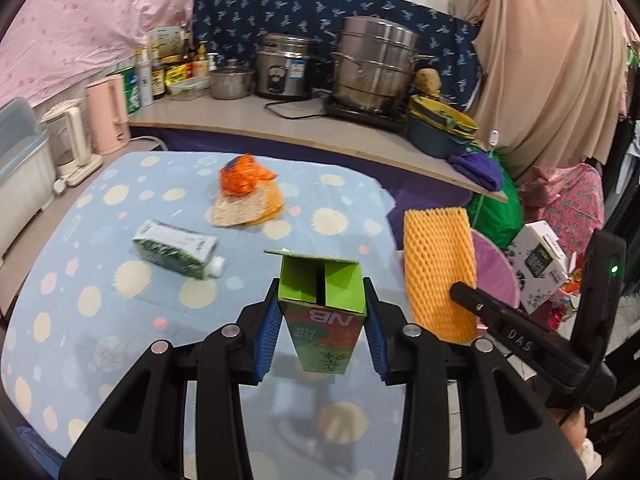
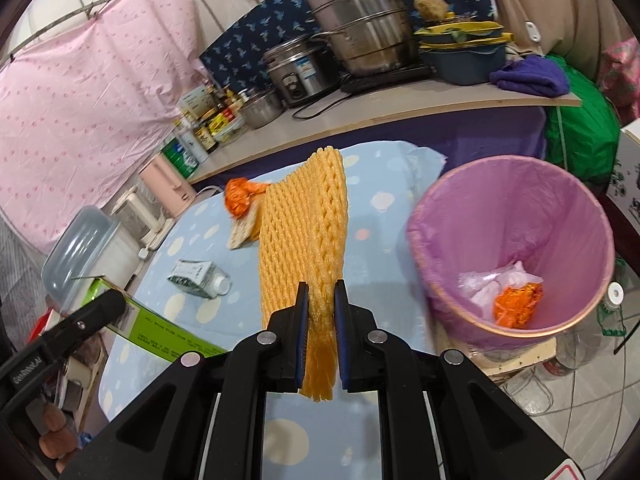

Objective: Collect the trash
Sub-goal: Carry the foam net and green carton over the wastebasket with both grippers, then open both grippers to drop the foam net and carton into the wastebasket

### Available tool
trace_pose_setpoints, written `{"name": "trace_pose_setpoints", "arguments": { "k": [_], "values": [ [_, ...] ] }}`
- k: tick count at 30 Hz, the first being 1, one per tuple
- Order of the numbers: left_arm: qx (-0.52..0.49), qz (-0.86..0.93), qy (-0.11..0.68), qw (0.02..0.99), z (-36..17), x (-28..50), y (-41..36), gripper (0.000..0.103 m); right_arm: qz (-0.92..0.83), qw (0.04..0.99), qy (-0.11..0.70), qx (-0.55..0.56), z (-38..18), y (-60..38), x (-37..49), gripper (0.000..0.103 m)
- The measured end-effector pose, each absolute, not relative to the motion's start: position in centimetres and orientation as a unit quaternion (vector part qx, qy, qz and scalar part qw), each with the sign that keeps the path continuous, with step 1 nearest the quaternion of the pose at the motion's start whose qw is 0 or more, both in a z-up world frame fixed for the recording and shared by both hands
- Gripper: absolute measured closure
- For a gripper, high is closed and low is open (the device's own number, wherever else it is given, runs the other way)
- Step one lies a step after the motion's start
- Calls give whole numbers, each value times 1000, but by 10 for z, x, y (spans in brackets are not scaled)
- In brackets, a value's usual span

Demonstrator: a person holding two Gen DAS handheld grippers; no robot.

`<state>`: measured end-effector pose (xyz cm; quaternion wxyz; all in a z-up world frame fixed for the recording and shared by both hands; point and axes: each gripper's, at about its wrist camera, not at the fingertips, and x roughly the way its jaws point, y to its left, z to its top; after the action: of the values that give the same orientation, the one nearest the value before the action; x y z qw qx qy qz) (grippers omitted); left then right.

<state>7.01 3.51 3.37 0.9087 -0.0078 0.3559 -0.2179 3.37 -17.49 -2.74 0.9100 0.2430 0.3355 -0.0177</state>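
My left gripper (image 1: pixel 322 300) is shut on a green carton (image 1: pixel 322 316) with its top flaps open, held above the dotted blue tablecloth (image 1: pixel 100 280). The carton (image 2: pixel 168 328) and the left gripper's finger show at the lower left of the right wrist view. My right gripper (image 2: pixel 321 300) is shut on a yellow foam fruit net (image 2: pixel 308 232), which stands up from the jaws; the net (image 1: pixel 440 272) also shows at the right of the left wrist view. A pink-lined trash bin (image 2: pixel 512 256) stands right of the table with crumpled orange and white trash inside. On the cloth lie a green pouch with a white cap (image 1: pixel 176 250) and an orange wrapper (image 1: pixel 244 174) on round crackers.
A counter (image 1: pixel 280 124) behind the table carries a steel steamer pot (image 1: pixel 372 68), a rice cooker (image 1: pixel 284 66), bottles and stacked bowls. A pink kettle (image 1: pixel 106 114) and a clear lidded container (image 2: pixel 84 252) stand at the table's left. A white box (image 1: pixel 540 260) sits beyond the bin.
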Motion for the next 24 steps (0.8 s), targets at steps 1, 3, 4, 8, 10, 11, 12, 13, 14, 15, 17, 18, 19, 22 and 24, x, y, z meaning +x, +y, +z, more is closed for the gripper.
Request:
{"name": "trace_pose_setpoints", "arguments": {
  "k": [1, 3, 4, 8, 10, 11, 12, 13, 14, 15, 17, 18, 19, 22, 24],
  "values": [
    [-8, -229, 353, 907, 38, 71, 25, 67, -26, 910, 333, 247, -27, -183, 31, 91],
    [-9, -246, 347, 905, 44, 73, 8, 67, -41, 909, 328, 254, -27, -199, 27, 91],
    [-9, -258, 341, 904, 49, 75, -4, 67, -53, 909, 324, 257, -27, -209, 24, 91],
    [-8, -295, 328, 898, 62, 84, -47, 66, -94, 905, 317, 267, -31, -249, 17, 91],
    [-10, -314, 321, 894, 66, 91, -69, 66, -114, 902, 315, 273, -34, -268, 15, 91],
    [-13, -321, 320, 891, 67, 94, -78, 67, -122, 900, 314, 276, -37, -277, 14, 91],
    [-14, -331, 321, 887, 67, 97, -88, 66, -132, 898, 314, 279, -39, -287, 14, 91],
    [-17, -340, 320, 884, 66, 101, -100, 67, -140, 896, 315, 282, -42, -294, 14, 91],
    [-17, -344, 320, 883, 64, 104, -109, 66, -146, 893, 316, 285, -45, -302, 15, 91],
    [-15, -346, 320, 882, 62, 106, -118, 66, -153, 891, 317, 287, -48, -310, 15, 91],
    [-14, -352, 325, 878, 55, 113, -137, 66, -161, 888, 322, 288, -55, -319, 16, 91],
    [-14, -353, 329, 876, 50, 117, -145, 66, -166, 886, 324, 288, -58, -324, 17, 91],
    [-12, -353, 336, 873, 45, 120, -152, 66, -169, 884, 327, 288, -61, -328, 18, 91],
    [-8, -354, 352, 867, 28, 129, -171, 66, -176, 878, 339, 288, -72, -335, 23, 91],
    [-4, -352, 359, 864, 18, 131, -178, 66, -178, 875, 345, 287, -79, -338, 26, 91]
  ]
}}
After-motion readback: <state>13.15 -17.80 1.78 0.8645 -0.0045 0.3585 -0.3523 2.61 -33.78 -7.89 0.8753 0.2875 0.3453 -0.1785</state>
